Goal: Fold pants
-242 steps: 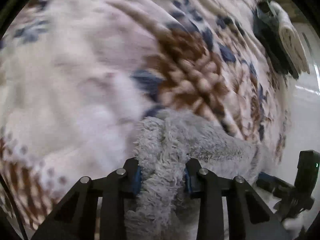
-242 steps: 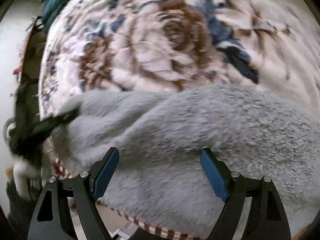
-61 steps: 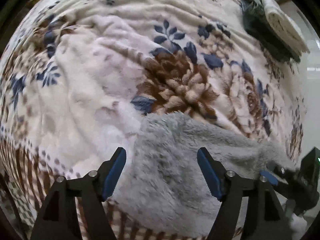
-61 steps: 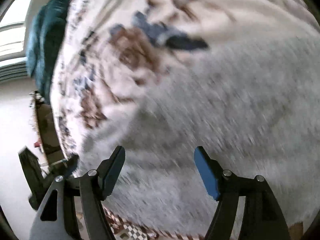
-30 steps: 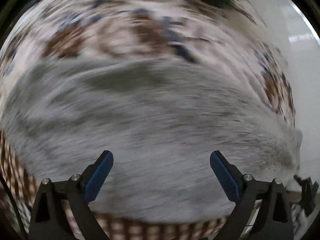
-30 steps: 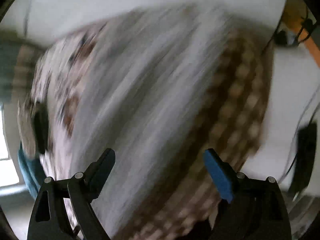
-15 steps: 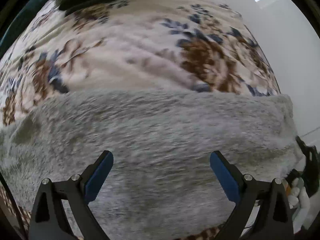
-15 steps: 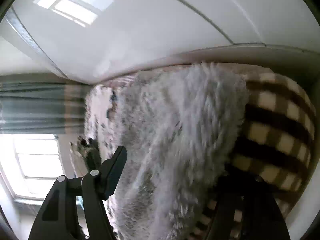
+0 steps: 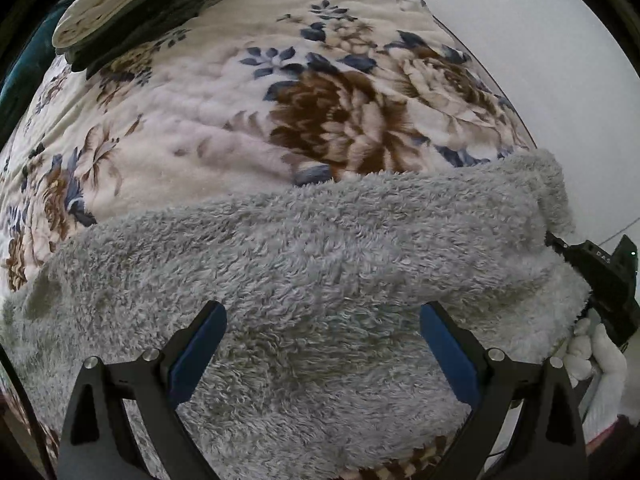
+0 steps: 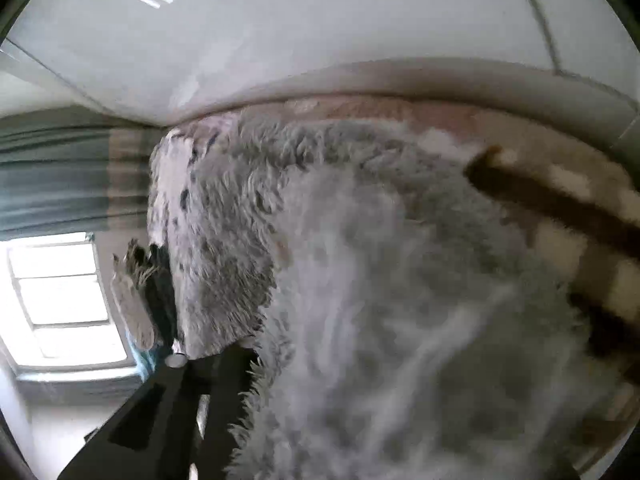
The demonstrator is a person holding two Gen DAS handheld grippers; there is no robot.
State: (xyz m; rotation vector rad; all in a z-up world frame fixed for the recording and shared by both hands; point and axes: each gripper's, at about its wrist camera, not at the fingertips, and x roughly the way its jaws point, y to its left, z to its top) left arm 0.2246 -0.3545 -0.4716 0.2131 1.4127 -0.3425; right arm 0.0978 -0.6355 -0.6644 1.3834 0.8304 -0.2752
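The grey fluffy pants (image 9: 304, 264) lie across the floral blanket (image 9: 192, 112) on the bed. My left gripper (image 9: 322, 354) is open just above the pants, blue pads wide apart, holding nothing. In the left wrist view my right gripper (image 9: 600, 276) reaches the pants' right end at the bed edge. In the right wrist view the pants (image 10: 380, 300) fill the frame and cover the right finger; only the left finger (image 10: 216, 384) shows, pressed against the fleece. I cannot tell whether it grips.
A stack of folded dark and cream cloth (image 9: 128, 12) lies at the far left of the bed. A white wall (image 9: 560, 60) runs along the bed's right side. The right wrist view shows a window (image 10: 64, 300) and curtain (image 10: 60, 168).
The right gripper has pushed further into the pants' end, and fleece now covers its right finger. The left gripper has stayed open over the pants and barely moved.
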